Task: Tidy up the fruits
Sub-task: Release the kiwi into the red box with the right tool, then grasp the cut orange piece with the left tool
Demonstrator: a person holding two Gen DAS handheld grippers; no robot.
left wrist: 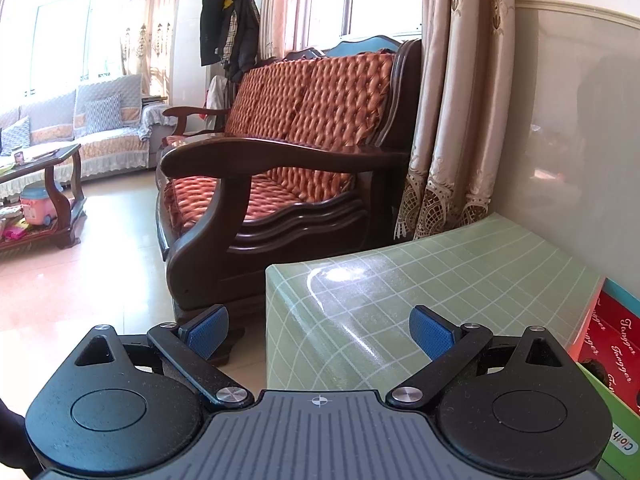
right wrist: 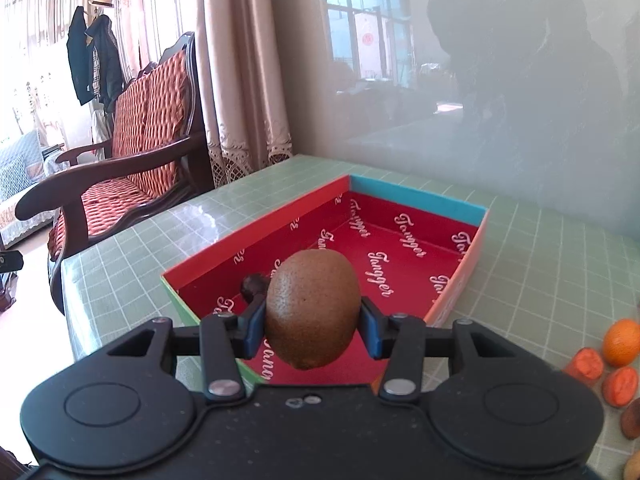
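My right gripper (right wrist: pixel 312 326) is shut on a brown kiwi (right wrist: pixel 312 312), held above the near end of a shallow red-lined box (right wrist: pixel 404 236) on the green checked table (right wrist: pixel 540 264). A small dark fruit (right wrist: pixel 253 285) lies inside the box by its near left corner, partly hidden behind the left pad. In the left wrist view my left gripper (left wrist: pixel 318 334) hangs open over the table's left corner (left wrist: pixel 400 292) with nothing between its blue pads (left wrist: pixel 434 332). The box edge (left wrist: pixel 612 332) shows at the far right there.
An orange (right wrist: pixel 622 340), two orange-red fruit pieces (right wrist: pixel 588 364) and brown fruits (right wrist: pixel 632 418) lie on the table at the right. A wooden sofa with orange cushions (left wrist: pixel 280 160) stands left of the table, a glossy wall (right wrist: pixel 480 120) behind it.
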